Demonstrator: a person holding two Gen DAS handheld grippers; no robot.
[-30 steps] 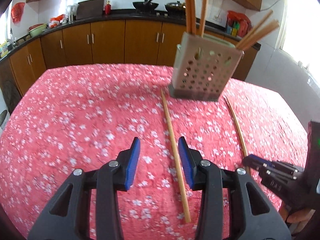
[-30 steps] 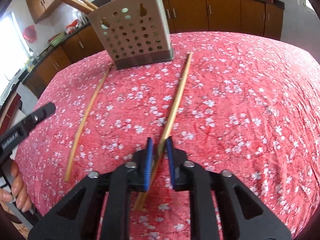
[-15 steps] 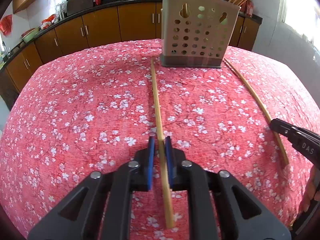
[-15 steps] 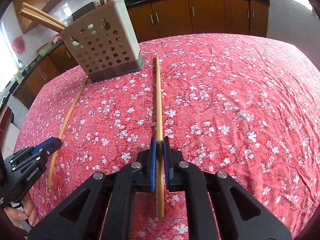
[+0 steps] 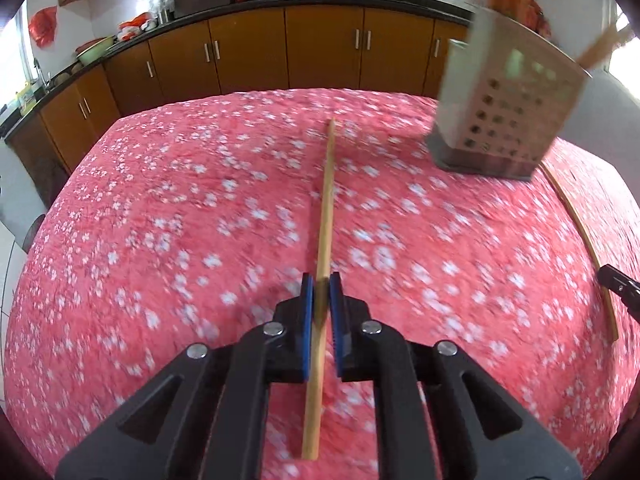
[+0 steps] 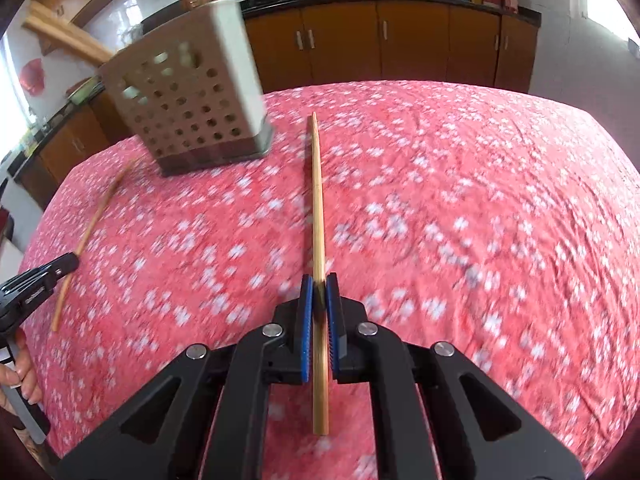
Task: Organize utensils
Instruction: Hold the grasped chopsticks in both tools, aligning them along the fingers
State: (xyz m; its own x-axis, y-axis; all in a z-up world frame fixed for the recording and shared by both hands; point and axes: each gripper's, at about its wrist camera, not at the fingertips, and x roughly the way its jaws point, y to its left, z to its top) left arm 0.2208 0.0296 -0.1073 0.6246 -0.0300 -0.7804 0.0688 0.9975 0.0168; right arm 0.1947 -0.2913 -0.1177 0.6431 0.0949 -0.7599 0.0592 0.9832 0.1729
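Note:
My left gripper [image 5: 321, 280] is shut on a wooden chopstick [image 5: 326, 208] that points away over the red floral tablecloth [image 5: 180, 220]. My right gripper [image 6: 319, 280] is shut on another wooden chopstick [image 6: 317, 200]. The beige perforated utensil holder [image 5: 504, 112] with several chopsticks standing in it is at the far right in the left wrist view, and at the far left in the right wrist view [image 6: 188, 96]. Each gripper's tip shows at the edge of the other's view.
The chopstick held by the other gripper shows near the table edge in each view, one in the left wrist view [image 5: 580, 236] and one in the right wrist view [image 6: 92, 224]. Brown kitchen cabinets [image 5: 320, 52] and a counter with pans stand behind the table.
My left gripper closed on its chopstick and both grippers have lifted their chopsticks off the cloth. The holder has shifted sideways in both views, and the scene is blurred by motion.

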